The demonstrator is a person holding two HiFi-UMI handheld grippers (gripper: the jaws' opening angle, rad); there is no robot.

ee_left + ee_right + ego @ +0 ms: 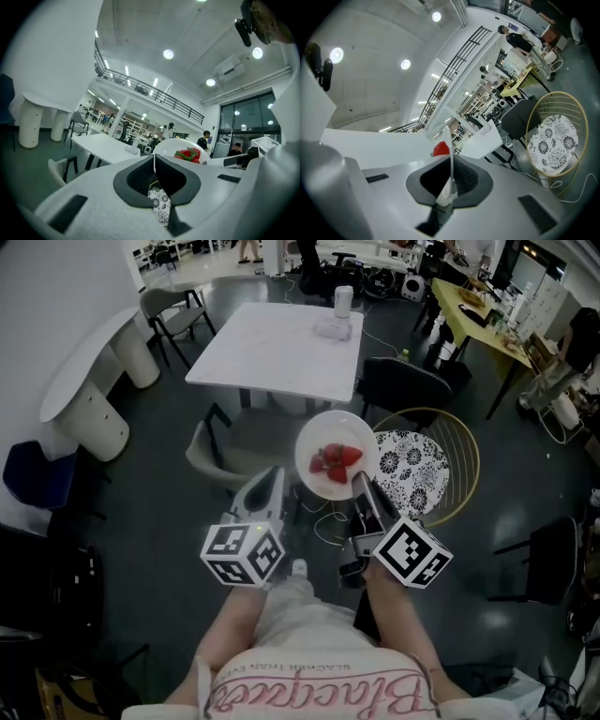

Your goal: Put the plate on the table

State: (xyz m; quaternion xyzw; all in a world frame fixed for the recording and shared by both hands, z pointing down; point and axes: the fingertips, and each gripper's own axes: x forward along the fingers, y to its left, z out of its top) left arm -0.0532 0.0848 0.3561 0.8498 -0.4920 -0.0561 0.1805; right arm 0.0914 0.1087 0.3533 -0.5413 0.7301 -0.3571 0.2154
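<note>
The plate [322, 440] is held in the air, level, short of the table [272, 348], which lies at 12 o'clock from it. Strawberries [336, 463] sit in a small heap at the plate's middle. The right gripper [360, 480] grips the plate's rim at about 5 o'clock; in the right gripper view the rim [450, 140] runs edge-on between the two jaws, which are closed onto it, and one strawberry [440, 149] shows just past the left jaw. The left gripper [275, 476] hangs at the plate's 8 o'clock, near the rim, though I cannot tell whether it touches. In the left gripper view its jaws [153, 164] meet with nothing between them, and the plate [171, 144] with its strawberries [188, 154] stands beyond them at 1 o'clock.

At 3 o'clock from the plate is a gold wire chair [466, 460] with a patterned cushion [412, 470]. A grey chair [214, 454] stands at 9 o'clock, a black chair [403, 385] at 1 o'clock beside the table. On the table's far edge stand a cup [343, 301] and, just before it, a crumpled white thing [333, 330]
</note>
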